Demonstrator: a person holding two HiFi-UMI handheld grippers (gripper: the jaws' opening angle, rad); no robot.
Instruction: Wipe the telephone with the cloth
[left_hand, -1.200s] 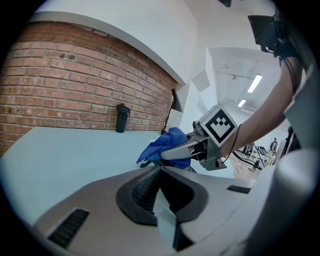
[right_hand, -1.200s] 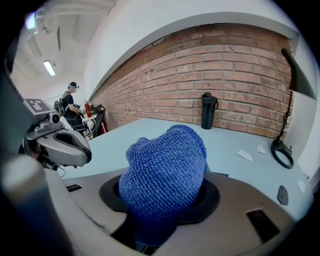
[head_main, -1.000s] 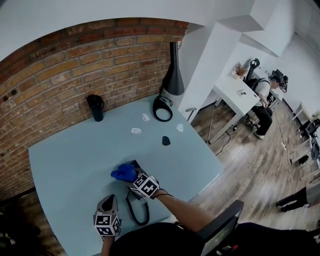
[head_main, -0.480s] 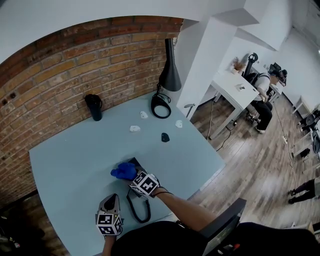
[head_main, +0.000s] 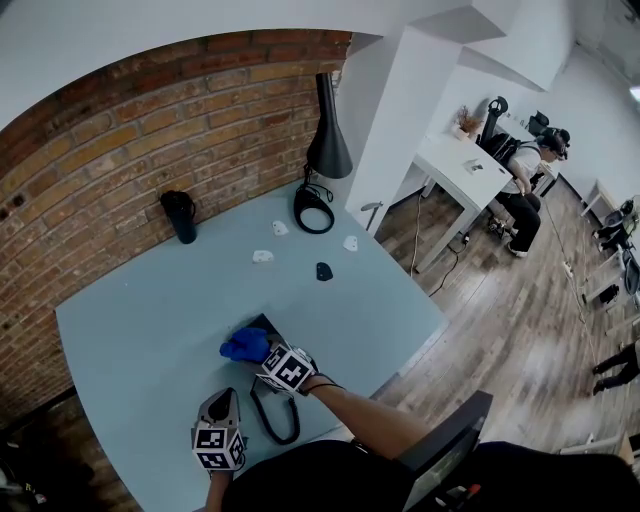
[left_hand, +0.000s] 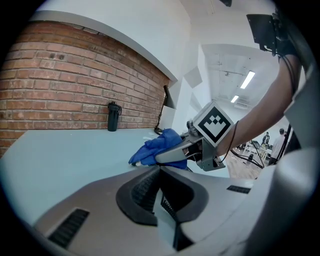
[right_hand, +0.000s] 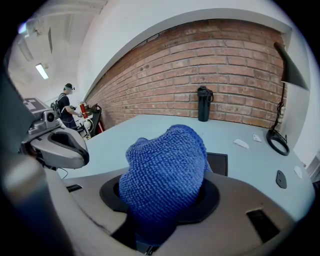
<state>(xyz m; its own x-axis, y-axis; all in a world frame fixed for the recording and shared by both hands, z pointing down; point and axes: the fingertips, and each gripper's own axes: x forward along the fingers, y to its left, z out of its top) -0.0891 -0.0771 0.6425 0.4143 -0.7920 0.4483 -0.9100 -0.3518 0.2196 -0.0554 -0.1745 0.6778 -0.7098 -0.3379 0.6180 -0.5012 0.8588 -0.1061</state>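
Head view: we are clamping the blue cloth (head_main: 246, 345) in the right gripper (head_main: 266, 355) over the black telephone (head_main: 264, 323) on the table (head_main: 140, 310) (our left gripper (head_main: 222, 402) is sitting nearby, jaws together, empty).

A black flask (head_main: 181, 217) stands by the brick wall (head_main: 120, 130), a black lamp (head_main: 330, 158) farther right.

No readable text, labels or numbers anywhere
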